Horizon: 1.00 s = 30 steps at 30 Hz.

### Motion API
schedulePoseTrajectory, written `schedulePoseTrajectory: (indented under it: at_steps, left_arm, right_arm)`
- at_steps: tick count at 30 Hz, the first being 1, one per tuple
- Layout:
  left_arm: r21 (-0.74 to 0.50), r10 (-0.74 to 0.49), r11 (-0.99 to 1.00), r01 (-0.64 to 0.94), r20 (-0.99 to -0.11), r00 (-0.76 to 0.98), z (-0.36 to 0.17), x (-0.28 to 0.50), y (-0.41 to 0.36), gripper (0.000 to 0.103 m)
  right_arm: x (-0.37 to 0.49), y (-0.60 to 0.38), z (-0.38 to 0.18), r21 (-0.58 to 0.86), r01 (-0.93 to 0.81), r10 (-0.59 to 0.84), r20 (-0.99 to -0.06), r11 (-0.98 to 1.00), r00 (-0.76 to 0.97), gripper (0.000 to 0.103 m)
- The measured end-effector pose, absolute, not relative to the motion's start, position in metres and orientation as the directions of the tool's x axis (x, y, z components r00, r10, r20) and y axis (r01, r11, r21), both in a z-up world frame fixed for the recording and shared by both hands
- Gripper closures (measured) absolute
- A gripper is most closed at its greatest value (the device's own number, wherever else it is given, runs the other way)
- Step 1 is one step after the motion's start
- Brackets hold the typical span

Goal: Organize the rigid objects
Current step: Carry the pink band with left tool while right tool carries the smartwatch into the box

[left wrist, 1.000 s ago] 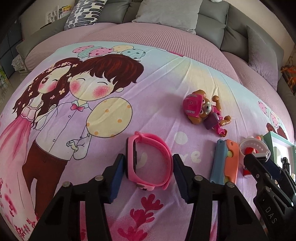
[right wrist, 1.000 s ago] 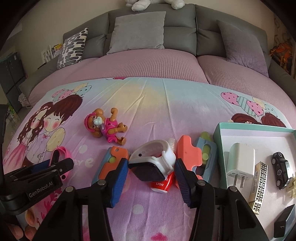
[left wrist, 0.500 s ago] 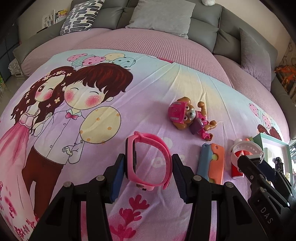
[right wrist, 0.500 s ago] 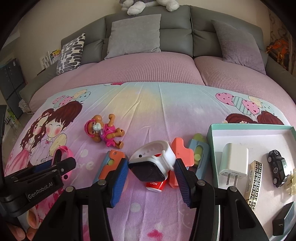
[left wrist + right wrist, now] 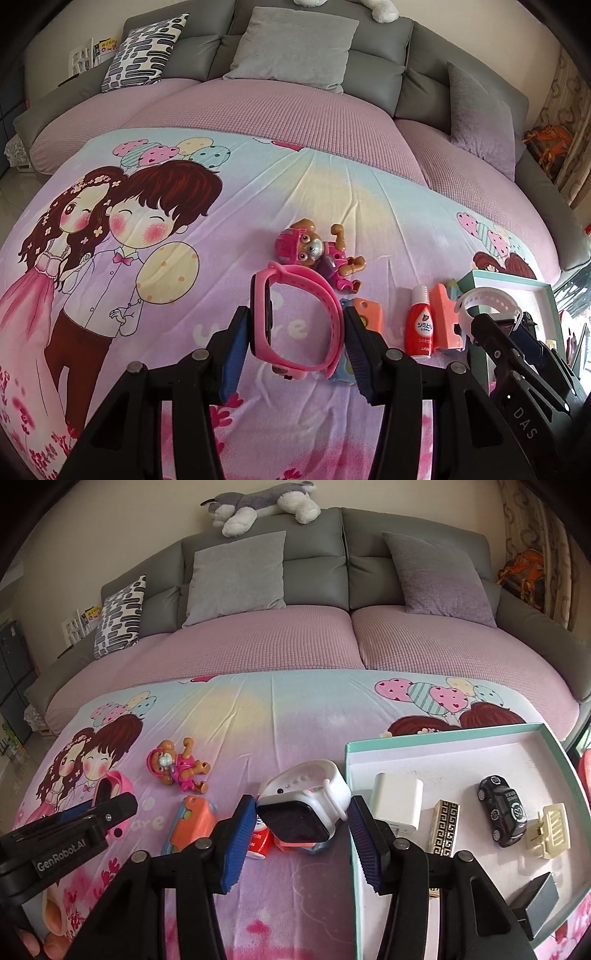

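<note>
Count from both wrist views: 2 smartwatches, one pink watch (image 5: pixel 295 317) and one white watch (image 5: pixel 306 805). 1 pup figure (image 5: pixel 177 770). 2 orange-and-blue clip toys: left clip toy (image 5: pixel 192 821), right clip toy (image 5: pixel 445 319). 1 small red bottle (image 5: pixel 420 328). 1 teal-rimmed box (image 5: pixel 443 734), holding 6 items: 1 white charger (image 5: pixel 397 805), 1 patterned lighter (image 5: pixel 445 827), 1 black toy car (image 5: pixel 502 808), 1 cream clip (image 5: pixel 550 830), 1 dark grey block (image 5: pixel 533 901), plus one small piece at the near edge, mostly hidden, can't ID. Cushions: 2 plain grey, 1 patterned. 1 plush dog (image 5: pixel 258 506) on the sofa back. 1 cartoon-print sheet (image 5: pixel 258 720).
</note>
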<state>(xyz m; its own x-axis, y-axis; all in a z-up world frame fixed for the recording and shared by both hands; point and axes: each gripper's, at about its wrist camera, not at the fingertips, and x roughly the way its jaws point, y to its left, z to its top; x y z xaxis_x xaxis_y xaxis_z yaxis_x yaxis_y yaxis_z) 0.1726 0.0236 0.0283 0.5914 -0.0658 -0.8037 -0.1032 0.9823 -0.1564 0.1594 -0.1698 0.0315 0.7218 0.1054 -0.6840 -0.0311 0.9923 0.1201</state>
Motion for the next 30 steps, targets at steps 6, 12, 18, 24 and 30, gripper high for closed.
schedulePoseTrajectory:
  at_steps: [6, 12, 18, 24, 30]
  left_arm:
    - [-0.144, -0.091, 0.989, -0.039, -0.791, 0.604, 0.04, 0.171, -0.007, 0.051]
    - [-0.136, -0.144, 0.989, 0.058, -0.785, 0.602, 0.045, 0.169, -0.047, 0.051]
    - [-0.104, -0.181, 0.981, 0.161, -0.784, 0.593, 0.045, 0.171, -0.093, 0.051]
    - [-0.085, -0.232, 0.958, 0.276, -0.796, 0.559, 0.04, 0.174, -0.145, 0.051]
    - [-0.082, -0.274, 0.933, 0.351, -0.795, 0.542, 0.035, 0.174, -0.184, 0.051]
  right_arm:
    - [0.151, -0.216, 0.036, 0.127, 0.086, 0.026, -0.69, 0.988, 0.724, 0.049]
    - [0.141, -0.274, 0.038, 0.15, 0.227, -0.061, -0.693, 0.962, 0.719, 0.049]
    - [0.131, -0.323, 0.036, 0.168, 0.348, -0.141, -0.694, 0.922, 0.706, 0.049]
    - [0.125, -0.356, 0.035, 0.184, 0.422, -0.195, -0.681, 0.888, 0.706, 0.049]
    - [0.123, -0.372, 0.033, 0.213, 0.446, -0.208, -0.66, 0.87, 0.722, 0.049]
